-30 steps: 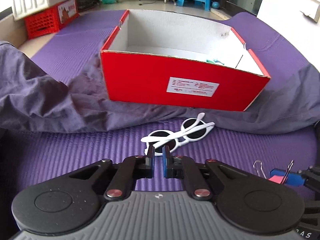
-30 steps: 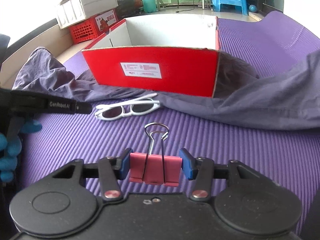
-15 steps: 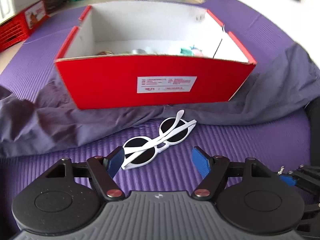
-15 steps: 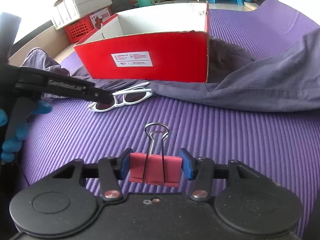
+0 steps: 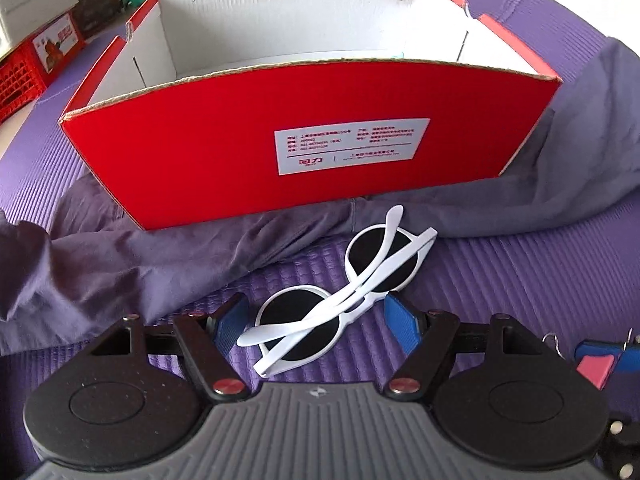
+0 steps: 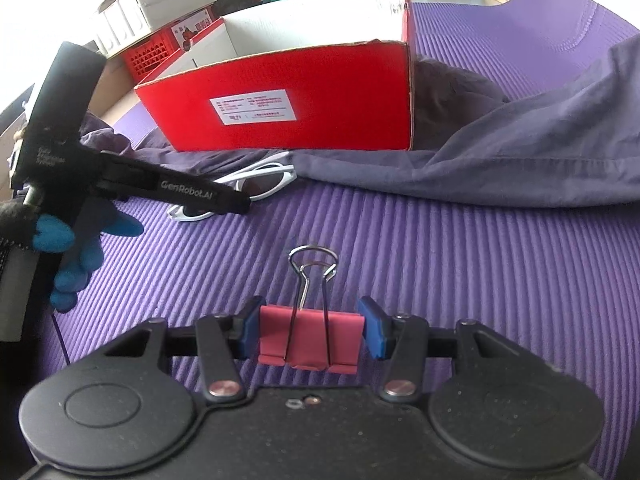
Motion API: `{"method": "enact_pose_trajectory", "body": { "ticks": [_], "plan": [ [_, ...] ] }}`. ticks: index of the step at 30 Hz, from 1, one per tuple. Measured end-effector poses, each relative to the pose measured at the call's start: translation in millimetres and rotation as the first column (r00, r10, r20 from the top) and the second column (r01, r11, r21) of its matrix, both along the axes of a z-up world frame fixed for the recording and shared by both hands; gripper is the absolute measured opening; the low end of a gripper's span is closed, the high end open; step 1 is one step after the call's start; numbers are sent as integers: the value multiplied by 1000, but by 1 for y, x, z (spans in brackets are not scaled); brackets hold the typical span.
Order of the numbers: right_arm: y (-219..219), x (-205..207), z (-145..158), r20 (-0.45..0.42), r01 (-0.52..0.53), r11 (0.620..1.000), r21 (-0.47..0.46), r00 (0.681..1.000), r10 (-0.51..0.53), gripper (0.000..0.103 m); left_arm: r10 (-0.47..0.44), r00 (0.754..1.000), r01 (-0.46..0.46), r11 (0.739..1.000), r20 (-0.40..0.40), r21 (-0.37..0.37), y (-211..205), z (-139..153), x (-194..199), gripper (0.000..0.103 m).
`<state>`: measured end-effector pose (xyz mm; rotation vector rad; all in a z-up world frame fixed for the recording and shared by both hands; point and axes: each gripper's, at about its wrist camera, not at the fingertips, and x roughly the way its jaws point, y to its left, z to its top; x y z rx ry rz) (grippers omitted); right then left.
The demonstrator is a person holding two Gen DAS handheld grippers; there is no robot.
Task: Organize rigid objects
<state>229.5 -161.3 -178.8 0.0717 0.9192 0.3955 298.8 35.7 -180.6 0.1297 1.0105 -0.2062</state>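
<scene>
White sunglasses (image 5: 344,292) with dark lenses lie folded on the purple mat (image 5: 520,280), just in front of the red cardboard box (image 5: 240,160). My left gripper (image 5: 316,320) is open and straddles the near lens; its blue pads stand apart from the frame. In the right wrist view, one of the left gripper's fingers (image 6: 192,196) reaches over the sunglasses (image 6: 260,182). My right gripper (image 6: 312,330) is shut on a pink binder clip (image 6: 310,344), held above the mat with its wire handles pointing forward. The clip (image 5: 596,368) also shows at the left view's right edge.
A grey-purple cloth (image 6: 520,152) is bunched around the box's base (image 6: 340,100) and spreads left (image 5: 120,264). A blue-gloved hand (image 6: 60,240) holds the left gripper. A red crate (image 6: 152,52) and white bins stand beyond the mat's far left edge.
The left gripper went from shut to open, then moved forward and down until the sunglasses lay between its fingers. The right gripper kept still with the clip.
</scene>
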Motion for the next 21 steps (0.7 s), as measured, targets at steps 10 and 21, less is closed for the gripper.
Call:
{"method": "enact_pose_trajectory", "body": {
  "ticks": [10, 21],
  "plan": [
    [-1, 2, -4, -7, 4, 1000, -9, 1000, -4, 50, -21, 999, 22, 1000, 31, -17, 5, -5, -4, 65],
    [0, 2, -4, -3, 6, 1000, -9, 1000, -6, 50, -11, 997, 11, 1000, 70, 9, -7, 0, -24, 60]
  ]
}}
